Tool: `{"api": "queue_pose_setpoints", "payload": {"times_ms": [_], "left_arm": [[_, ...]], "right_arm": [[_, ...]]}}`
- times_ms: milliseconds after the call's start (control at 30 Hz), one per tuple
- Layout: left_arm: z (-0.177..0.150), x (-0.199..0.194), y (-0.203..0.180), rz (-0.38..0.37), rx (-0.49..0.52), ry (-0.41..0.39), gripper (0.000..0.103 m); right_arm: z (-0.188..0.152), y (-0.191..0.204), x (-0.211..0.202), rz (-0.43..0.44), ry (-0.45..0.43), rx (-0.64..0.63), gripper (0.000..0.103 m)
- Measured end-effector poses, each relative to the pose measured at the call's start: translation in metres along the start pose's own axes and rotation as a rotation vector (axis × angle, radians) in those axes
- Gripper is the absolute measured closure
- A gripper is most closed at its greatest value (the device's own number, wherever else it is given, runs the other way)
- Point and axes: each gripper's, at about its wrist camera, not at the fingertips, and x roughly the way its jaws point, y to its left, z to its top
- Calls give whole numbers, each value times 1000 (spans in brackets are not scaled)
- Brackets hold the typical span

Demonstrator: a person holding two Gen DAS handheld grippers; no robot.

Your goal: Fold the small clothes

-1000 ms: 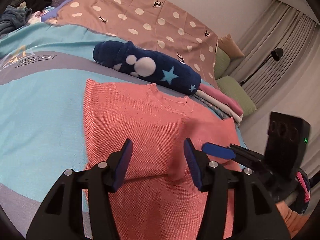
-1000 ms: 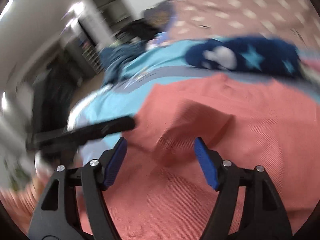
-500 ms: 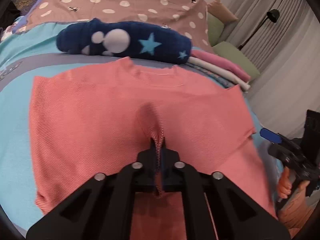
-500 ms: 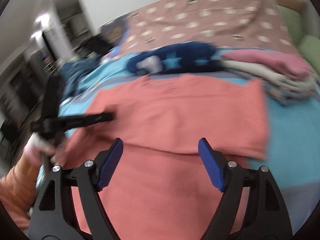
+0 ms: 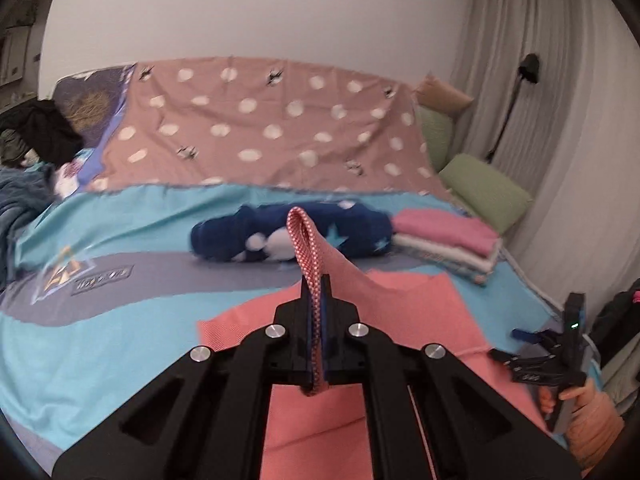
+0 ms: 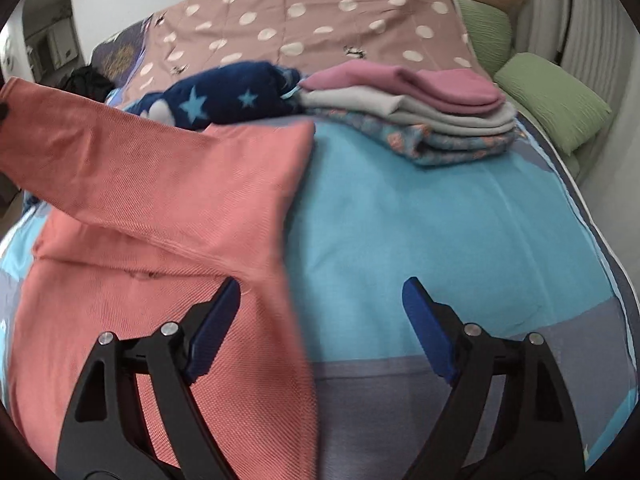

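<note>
We have the coral top [image 5: 400, 312] spread across the blue bedspread [image 5: 100, 360], with part of it lifted off the bed. Our left tongs [image 5: 318, 332] are clamped tight on a pinched ridge of its cloth, and a loop of the knit stands up above the tips, so the fabric rises in a tent from the flat part to that grip. In the right wrist view the raised part of the top [image 6: 140, 168] runs as a long band up toward the upper left, while the rest lies flat under and to the left of our right tongs [image 6: 320, 332].

The relation that matters is the top's right-hand edge: it runs from the far corner near the stack of folded clothes [image 6: 408, 120] down toward us, passing just inside the left pad of the right tongs. Those tongs are spreading wider and grip nothing; only bare bedspread lies between most of their span. We judge the right hand is the nearer one to take that free edge. The navy starred bundle [image 5: 288, 236] lies beyond the top, just beside the stack.
</note>
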Motion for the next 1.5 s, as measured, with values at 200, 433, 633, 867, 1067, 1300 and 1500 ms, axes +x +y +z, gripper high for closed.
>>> {"api": "queue_pose_setpoints", "payload": {"times_ms": [200, 433, 633, 867, 1067, 1300, 1500], "left_arm": [[-36, 41, 30, 206, -3, 129, 61], [-71, 43, 50, 184, -82, 188, 50], [-111, 39, 32, 197, -4, 243, 44], [-128, 34, 48, 244, -64, 259, 46], [-130, 30, 50, 221, -67, 244, 94], [-133, 19, 52, 228, -96, 228, 95], [-109, -3, 39, 118, -105, 144, 95]], "right_arm": [[-2, 12, -1, 12, 3, -47, 18], [3, 30, 10, -10, 21, -140, 18], [4, -19, 20, -65, 36, 58, 17], [-3, -19, 17, -52, 37, 26, 16], [-4, -42, 16, 60, 45, 175, 16], [-11, -60, 4, 151, 40, 250, 16], [-4, -54, -22, 218, 18, 213, 14]]}}
